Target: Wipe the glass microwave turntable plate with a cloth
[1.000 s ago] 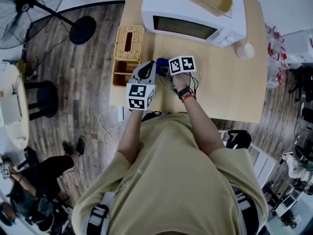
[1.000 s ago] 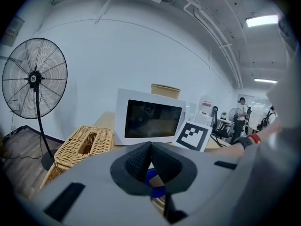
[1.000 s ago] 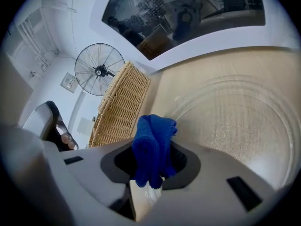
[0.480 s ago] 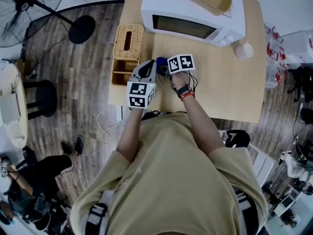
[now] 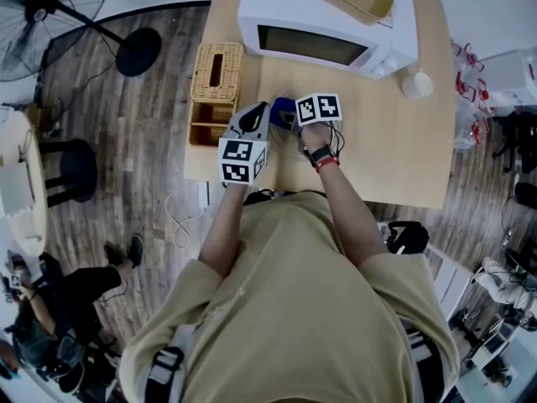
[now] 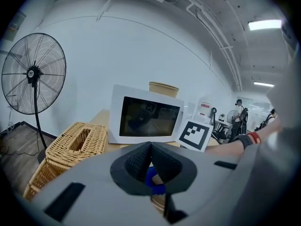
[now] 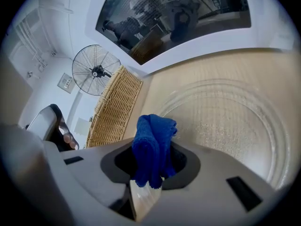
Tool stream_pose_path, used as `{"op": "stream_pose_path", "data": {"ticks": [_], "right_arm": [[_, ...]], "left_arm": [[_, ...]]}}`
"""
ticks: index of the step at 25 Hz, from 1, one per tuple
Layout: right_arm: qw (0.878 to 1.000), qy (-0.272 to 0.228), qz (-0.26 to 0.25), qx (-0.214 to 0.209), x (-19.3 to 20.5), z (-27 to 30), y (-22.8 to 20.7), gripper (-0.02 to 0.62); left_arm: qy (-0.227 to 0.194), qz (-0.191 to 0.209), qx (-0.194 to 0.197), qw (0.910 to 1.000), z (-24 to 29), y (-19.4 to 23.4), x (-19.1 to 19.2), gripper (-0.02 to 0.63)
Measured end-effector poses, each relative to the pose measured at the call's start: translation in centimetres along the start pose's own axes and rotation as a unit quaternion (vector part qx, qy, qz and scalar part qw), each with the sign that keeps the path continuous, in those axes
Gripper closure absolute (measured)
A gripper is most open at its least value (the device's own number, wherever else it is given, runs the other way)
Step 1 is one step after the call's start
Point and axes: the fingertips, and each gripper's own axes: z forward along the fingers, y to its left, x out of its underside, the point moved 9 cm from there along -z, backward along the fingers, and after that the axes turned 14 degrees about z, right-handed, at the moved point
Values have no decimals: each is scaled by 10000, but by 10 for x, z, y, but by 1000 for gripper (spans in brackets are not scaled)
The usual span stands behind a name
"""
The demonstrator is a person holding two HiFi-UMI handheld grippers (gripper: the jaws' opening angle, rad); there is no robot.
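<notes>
Blue cloth (image 7: 153, 149) should, I judge, be pressed flat on the glass turntable plate (image 7: 235, 121), which lies on the counter (image 7: 188, 79) at the centre right of the right gripper view, and swept in overlapping circles with light force. The right hand-held gripper (image 7: 151, 163) is clamped on the folded cloth by the plate's left edge. The left hand-held gripper (image 6: 150, 149) has its jaws pressed together on nothing visible.

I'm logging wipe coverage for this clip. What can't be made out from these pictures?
- Glass plate: in the head view, largely hidden under the left gripper and right gripper. In the right gripper view, its near rim is covered by that gripper's body.
- Blue cloth: whether it touches the plate. The right gripper view shows it only end-on.
- Microwave interior: reflections on the door in both gripper views.
</notes>
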Motion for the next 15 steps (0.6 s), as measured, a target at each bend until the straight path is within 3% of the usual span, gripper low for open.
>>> {"op": "stream_pose_path", "data": {"ticks": [15], "right_arm": [[9994, -207, 225, 134, 1, -31, -30, 476]], "left_arm": [[16, 130, 197, 9997, 12, -14, -4, 586]]}}
